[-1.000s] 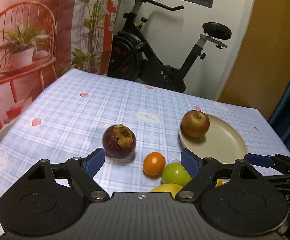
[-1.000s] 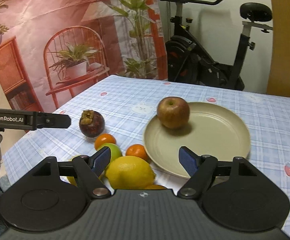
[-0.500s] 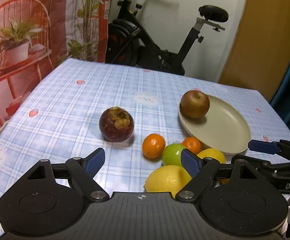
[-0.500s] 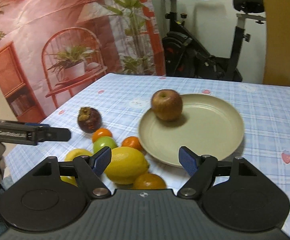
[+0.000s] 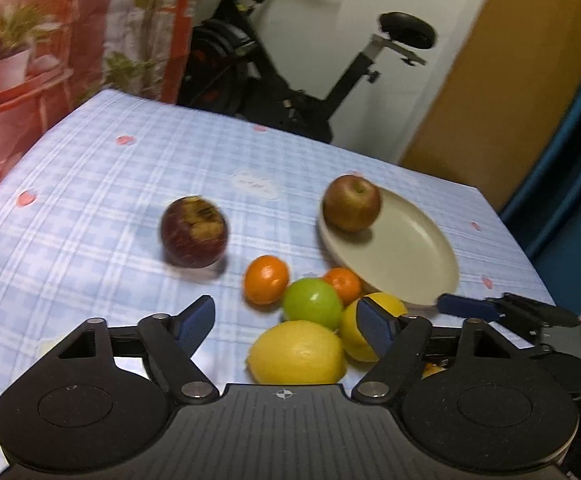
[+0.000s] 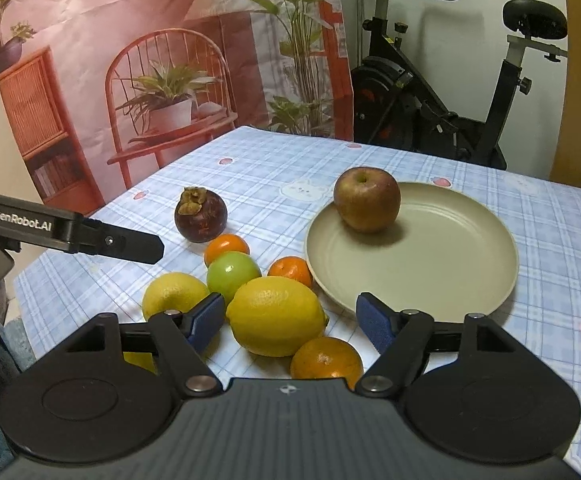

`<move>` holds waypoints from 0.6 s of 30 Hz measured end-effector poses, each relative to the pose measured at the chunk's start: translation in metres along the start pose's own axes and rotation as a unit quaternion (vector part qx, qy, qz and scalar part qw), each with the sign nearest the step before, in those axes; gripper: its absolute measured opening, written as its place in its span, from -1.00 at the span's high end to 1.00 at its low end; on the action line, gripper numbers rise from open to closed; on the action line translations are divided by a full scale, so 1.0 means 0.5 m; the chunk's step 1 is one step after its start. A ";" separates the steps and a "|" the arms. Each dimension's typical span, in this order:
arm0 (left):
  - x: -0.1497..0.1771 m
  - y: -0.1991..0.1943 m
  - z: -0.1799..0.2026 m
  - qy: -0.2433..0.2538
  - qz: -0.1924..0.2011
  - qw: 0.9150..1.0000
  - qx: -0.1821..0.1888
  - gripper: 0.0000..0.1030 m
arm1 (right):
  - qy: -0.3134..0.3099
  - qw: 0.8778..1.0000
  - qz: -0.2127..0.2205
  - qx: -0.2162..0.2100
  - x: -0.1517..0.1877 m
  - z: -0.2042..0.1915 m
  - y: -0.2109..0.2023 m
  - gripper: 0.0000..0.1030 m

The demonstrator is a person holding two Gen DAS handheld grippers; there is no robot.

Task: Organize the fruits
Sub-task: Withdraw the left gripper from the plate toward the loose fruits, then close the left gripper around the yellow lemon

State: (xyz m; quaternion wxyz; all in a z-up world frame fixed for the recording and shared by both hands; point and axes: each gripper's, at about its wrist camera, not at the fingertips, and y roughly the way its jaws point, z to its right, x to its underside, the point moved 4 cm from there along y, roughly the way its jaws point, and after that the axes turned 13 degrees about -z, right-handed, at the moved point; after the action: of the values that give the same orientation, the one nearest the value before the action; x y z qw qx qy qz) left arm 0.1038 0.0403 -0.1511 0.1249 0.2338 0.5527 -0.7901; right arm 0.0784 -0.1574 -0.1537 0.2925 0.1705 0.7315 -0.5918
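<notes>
Desk [image 6: 550, 216] w/ blue check cloth carries everything; exercise bike [image 6: 430, 92] behind it. Beige plate [image 6: 450, 264] sits toward the right, one apple [image 6: 366, 200] on its far-left part, rest of plate bare. Loose fruit is still off the plate, clustered just left of it: big lemon [image 6: 276, 316], 2nd lemon [image 6: 172, 292], green fruit [image 6: 232, 274], orange [image 6: 326, 360] nearest the cam, two small tangerines [image 6: 290, 270], and a mangosteen [image 6: 200, 216] a bit apart at the back. Changes vs a sec ago: left view has tipped down, so the lemons now show, and left claw [image 5: 286, 320] has just been closing somewhat, nothing between its pads, still spread. Right claw [image 6: 290, 318] is spread too, empty, w/ big lemon lined up btw its pads, not touched. Prob means a pick is being set up; task barely started, one fruit plated.
</notes>
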 end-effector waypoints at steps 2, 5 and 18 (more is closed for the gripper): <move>-0.007 0.006 0.009 0.007 0.001 1.000 0.010 -0.35 | 0.003 1.000 -0.006 -0.003 0.003 0.004 0.006 -0.47; -0.021 0.022 0.027 0.021 -0.001 1.000 0.022 -0.23 | 0.003 1.000 -0.016 -0.010 0.005 0.003 0.022 -0.47; -0.034 0.109 0.114 0.114 -0.047 0.991 0.053 -0.12 | -0.014 0.998 -0.056 -0.035 -0.011 0.010 0.075 -0.47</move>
State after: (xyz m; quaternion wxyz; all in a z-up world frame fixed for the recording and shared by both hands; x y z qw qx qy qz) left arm 0.1301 -0.0335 -0.1707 0.0108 0.3025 0.5316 -0.7911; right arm 0.1060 -0.1526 -0.1799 0.2748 0.1113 0.7560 -0.5836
